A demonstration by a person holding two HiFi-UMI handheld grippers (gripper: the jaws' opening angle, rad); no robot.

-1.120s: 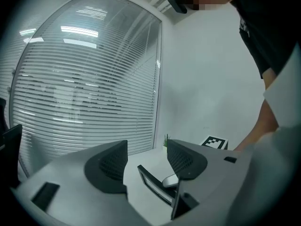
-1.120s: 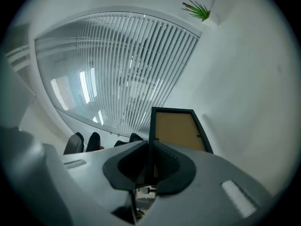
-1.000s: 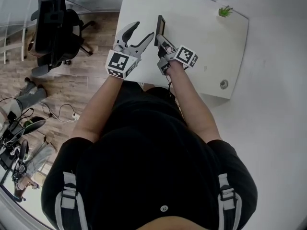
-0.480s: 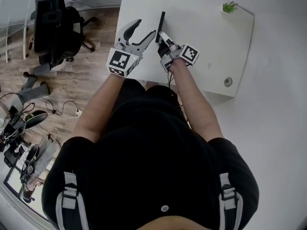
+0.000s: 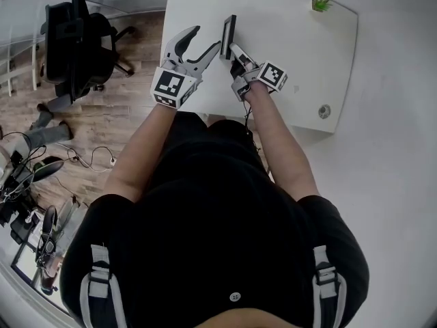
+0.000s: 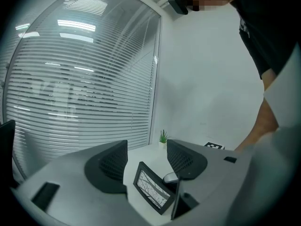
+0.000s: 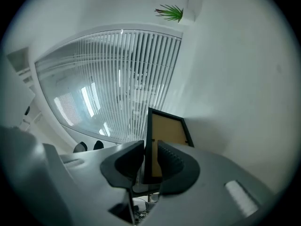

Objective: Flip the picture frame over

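Right gripper view: right gripper point(image 7: 150, 166) jaws have just been opening, now narrowly apart, picture frame point(image 7: 165, 131) edge between them, upright on table point(image 5: 293, 39). We judge grip loosened mid-flip. Left gripper point(image 6: 146, 150) jaws wide, empty, facing picture side, likely to catch tipping frame.

The picture frame point(image 5: 229, 35) between the jaws of the right gripper point(image 5: 232, 50) has a black border and a plain tan back. Its front, turned toward the left gripper point(image 5: 207, 38), is white with thin dark branching lines. Both grippers are grey with black ridged pads point(image 7: 173, 166), and each carries a cube point(image 5: 171, 87) of black-and-white square markers. The bench point(image 5: 293, 39) beneath them is white. The small plant point(image 5: 319, 3) beyond the right gripper is green.
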